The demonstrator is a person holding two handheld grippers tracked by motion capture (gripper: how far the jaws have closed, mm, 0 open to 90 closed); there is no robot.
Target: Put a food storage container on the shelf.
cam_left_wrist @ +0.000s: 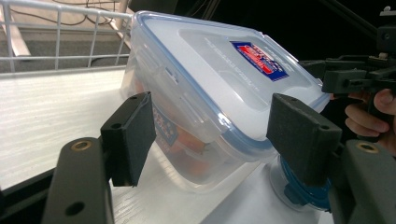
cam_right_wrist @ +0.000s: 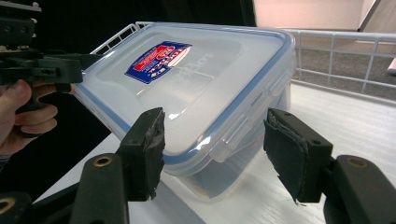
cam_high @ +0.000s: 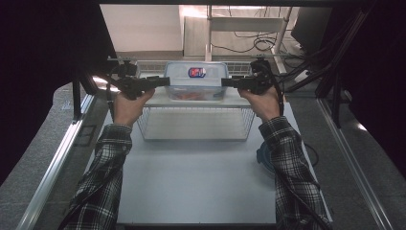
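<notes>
A clear plastic box with a blue-rimmed lid and a red and blue label stands on a white shelf. Something orange lies inside it. My left gripper meets the box's left end and my right gripper its right end. In the left gripper view the jaws straddle the near corner of the box. In the right gripper view the jaws straddle the lid edge and a latch of the box, with a gap beside the right pad. Both stand open.
The shelf tops a white wire rack with a low wire rail behind the box. A blue roll lies on the white table by the person's right sleeve. Dark frame posts and cables flank the table.
</notes>
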